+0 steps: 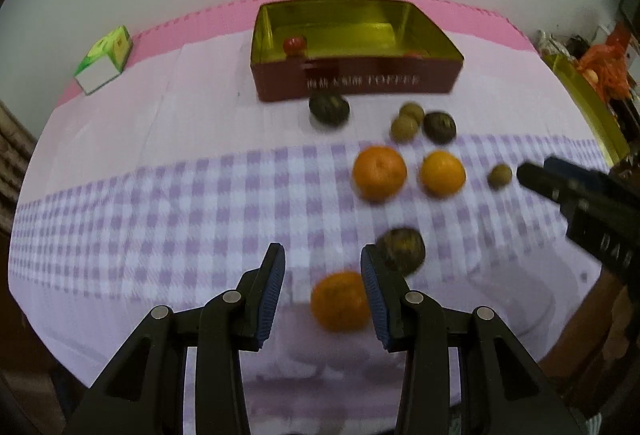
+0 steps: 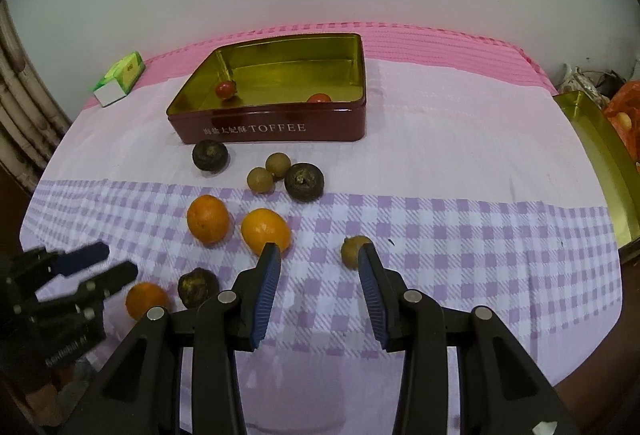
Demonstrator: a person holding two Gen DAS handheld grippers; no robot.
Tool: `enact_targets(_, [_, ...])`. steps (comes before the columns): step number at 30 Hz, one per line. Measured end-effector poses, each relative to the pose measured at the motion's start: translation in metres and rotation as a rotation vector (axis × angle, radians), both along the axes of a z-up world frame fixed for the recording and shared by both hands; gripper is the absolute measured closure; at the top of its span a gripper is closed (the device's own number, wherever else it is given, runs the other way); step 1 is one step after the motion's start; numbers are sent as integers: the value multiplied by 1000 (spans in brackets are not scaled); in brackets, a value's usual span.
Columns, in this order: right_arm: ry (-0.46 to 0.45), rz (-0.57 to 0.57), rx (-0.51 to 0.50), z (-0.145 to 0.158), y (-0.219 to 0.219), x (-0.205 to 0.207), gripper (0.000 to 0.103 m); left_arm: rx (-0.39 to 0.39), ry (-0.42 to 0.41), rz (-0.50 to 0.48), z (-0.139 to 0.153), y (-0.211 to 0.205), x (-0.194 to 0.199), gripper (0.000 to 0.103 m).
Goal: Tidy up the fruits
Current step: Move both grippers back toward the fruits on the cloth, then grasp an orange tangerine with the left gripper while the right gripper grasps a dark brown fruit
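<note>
Checked cloth (image 2: 460,235) over counter. Toffee tin (image 2: 276,129) at back, two small red fruits (image 2: 225,89) inside. Oranges (image 2: 208,219), dark fruits (image 2: 303,181), small brown fruits (image 2: 261,179) scattered before it. Left gripper (image 1: 323,267) jaws wide, nearest orange (image 1: 340,301) between them, untouched. Right gripper (image 2: 319,262) jaws wide, empty.

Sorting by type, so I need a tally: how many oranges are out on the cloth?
3. One and a second lie side by side mid-cloth; the third lies nearest, by the left gripper. None show in the tin.

Left tongs (image 1: 323,267) and right tongs (image 2: 319,265) both gape wide.
</note>
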State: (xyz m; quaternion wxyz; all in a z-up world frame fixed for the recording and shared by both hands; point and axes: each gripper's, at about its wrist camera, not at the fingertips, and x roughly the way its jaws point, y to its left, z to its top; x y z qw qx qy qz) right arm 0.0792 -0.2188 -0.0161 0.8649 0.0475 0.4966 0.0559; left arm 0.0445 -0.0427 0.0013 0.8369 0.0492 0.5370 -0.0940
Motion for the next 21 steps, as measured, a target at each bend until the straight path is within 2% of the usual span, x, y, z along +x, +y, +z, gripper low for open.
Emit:
enact_targets(8, [-4,15,12,-1,4,-8,65,-15,61,4,-13,0,-8,62])
enact_targets(21, [21,14,25,-11,2,-5,65,-43,111,-56,-27,-14,-7,54])
